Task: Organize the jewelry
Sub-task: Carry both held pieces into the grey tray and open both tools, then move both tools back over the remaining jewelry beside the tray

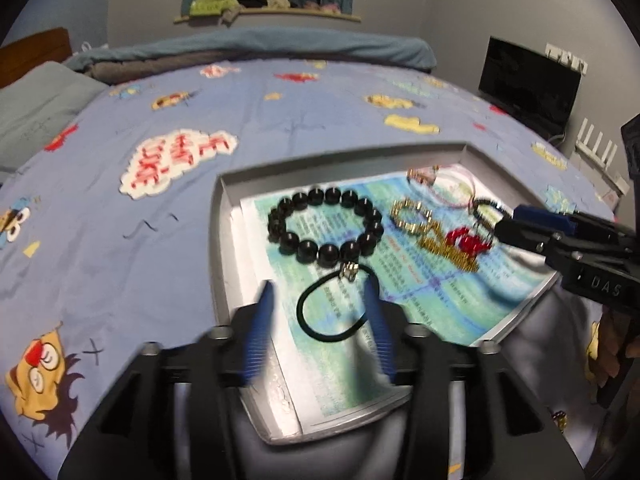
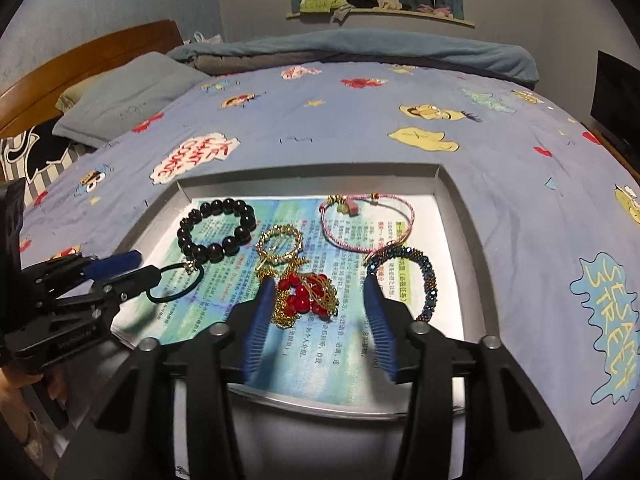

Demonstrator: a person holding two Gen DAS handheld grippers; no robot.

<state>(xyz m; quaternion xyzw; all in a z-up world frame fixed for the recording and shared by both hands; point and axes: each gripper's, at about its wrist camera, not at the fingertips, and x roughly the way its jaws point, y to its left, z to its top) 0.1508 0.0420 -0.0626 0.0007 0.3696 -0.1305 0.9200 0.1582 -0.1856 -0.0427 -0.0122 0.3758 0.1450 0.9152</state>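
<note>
My left gripper [image 1: 320, 292] and right gripper [image 2: 320, 284] stood open, holding nothing, over glossy black round beads [image 2: 216, 226] and a red-and-gold cluster [image 2: 306, 298] mid-frame in a grey cardboard tray [image 2: 460, 216] on a blue cartoon-print bedsheet [image 2: 360, 136].

The left tongs [image 1: 320, 296] fill the bottom centre of their own view, blue fingers [image 1: 262, 320] parted, gripping nothing. The right tongs [image 2: 320, 292] likewise stand parted, nothing pinched.
</note>
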